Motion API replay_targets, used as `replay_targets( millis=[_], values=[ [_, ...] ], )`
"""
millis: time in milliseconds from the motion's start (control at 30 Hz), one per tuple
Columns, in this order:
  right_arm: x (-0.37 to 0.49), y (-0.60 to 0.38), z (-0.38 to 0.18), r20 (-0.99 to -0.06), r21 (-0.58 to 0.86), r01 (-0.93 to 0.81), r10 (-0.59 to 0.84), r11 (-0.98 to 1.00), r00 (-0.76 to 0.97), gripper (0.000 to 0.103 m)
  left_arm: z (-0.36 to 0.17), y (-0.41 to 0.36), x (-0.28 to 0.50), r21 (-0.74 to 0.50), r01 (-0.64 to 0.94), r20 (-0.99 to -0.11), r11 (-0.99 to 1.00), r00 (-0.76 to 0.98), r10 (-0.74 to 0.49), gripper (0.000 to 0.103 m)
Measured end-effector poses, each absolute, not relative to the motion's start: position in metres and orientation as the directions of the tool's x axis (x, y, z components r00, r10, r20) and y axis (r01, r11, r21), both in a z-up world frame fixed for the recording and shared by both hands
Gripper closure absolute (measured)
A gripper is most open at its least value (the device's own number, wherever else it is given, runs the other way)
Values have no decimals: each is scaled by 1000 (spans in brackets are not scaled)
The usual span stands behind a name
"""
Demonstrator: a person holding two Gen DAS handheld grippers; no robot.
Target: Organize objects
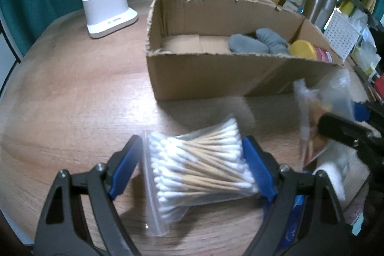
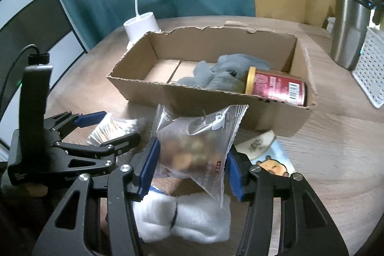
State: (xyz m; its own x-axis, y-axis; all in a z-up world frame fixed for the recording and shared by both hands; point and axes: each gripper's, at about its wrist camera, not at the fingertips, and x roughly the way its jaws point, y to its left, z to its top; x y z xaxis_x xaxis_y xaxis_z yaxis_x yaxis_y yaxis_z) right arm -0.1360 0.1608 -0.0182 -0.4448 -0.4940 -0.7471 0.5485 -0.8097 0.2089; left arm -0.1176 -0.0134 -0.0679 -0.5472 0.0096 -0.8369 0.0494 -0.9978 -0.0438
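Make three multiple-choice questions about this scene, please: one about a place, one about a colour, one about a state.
1. Where does the red can lie?
A. inside the cardboard box
B. on the table beside the box
C. in the white basket

2. What colour is the can's lid?
A. blue
B. yellow
C. black

3. What is the left gripper doing?
A. hanging open over nothing
B. closed on a steel cup
C. closed on the bag of cotton swabs

Answers: 1 A, the can lies on its side at the box's right end, next to a grey soft toy. 2 B, both views show a yellow lid. 3 C, its blue pads press the bag from both sides.
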Motion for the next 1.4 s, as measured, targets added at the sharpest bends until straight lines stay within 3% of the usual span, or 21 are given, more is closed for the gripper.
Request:
replay_targets(
  millis=[233,1167,1267,1400],
  values=[
    [-132,171,-8,-727,202,544,-497,-814,-474,48,-67,-10,-112,-57,41,-829,-998,-559,25,25],
    [-124,196,36,-663,159,536,-492,-829,-564,48,-2,5,-101,-117,9,-725,-993,-685,80,26],
    [-126,200,40,-656,158,532,-491,-832,-573,48,3,8,-103,-127,-1,-719,-992,-689,92,35],
    [-128,204,43,-650,161,530,-494,-833,-578,48,5,11,-105,-117,-2,-714,-993,-695,85,35]
  ],
)
